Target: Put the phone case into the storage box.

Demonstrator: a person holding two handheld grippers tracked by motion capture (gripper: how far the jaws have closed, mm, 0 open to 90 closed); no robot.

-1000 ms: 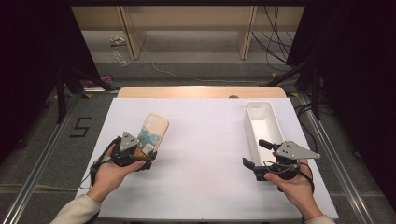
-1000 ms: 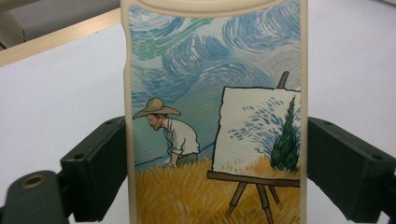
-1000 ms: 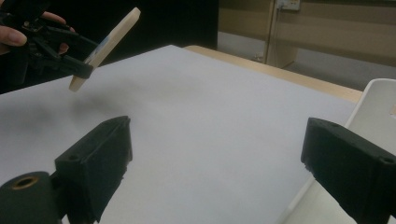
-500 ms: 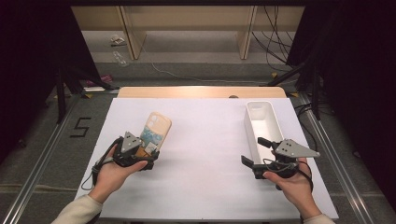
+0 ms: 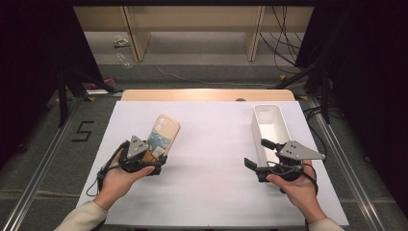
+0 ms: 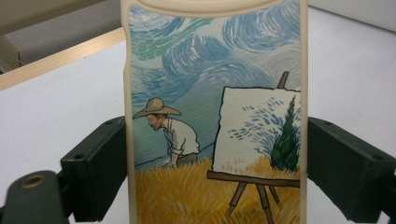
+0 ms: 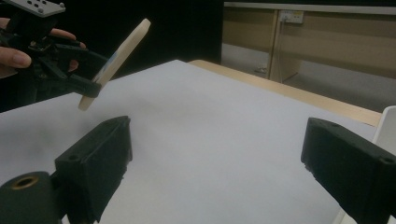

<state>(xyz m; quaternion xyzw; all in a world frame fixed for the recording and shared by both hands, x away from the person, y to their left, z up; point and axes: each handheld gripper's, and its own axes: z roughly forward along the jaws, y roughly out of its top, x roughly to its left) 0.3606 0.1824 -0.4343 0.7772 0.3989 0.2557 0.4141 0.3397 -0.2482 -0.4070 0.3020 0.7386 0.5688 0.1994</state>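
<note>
A cream phone case (image 5: pixel 164 131) printed with a painting of a man in a straw hat at an easel is gripped at its lower end by my left gripper (image 5: pixel 155 156). In the left gripper view both black jaws press the long edges of the case (image 6: pixel 215 107). The right gripper view shows the case (image 7: pixel 119 58) tilted up and clear of the white table, with the left gripper (image 7: pixel 86 86) at its low end. My right gripper (image 5: pixel 256 153) hovers open beside a white rectangular bin (image 5: pixel 266 107), and nothing lies between its jaws (image 7: pixel 219 140).
A white sheet (image 5: pixel 211 144) covers the table, with a wooden edge (image 5: pixel 207 95) at the far side. The bin's corner (image 7: pixel 387 126) is just right of the right jaw. Shelving and cables stand on the floor beyond the table.
</note>
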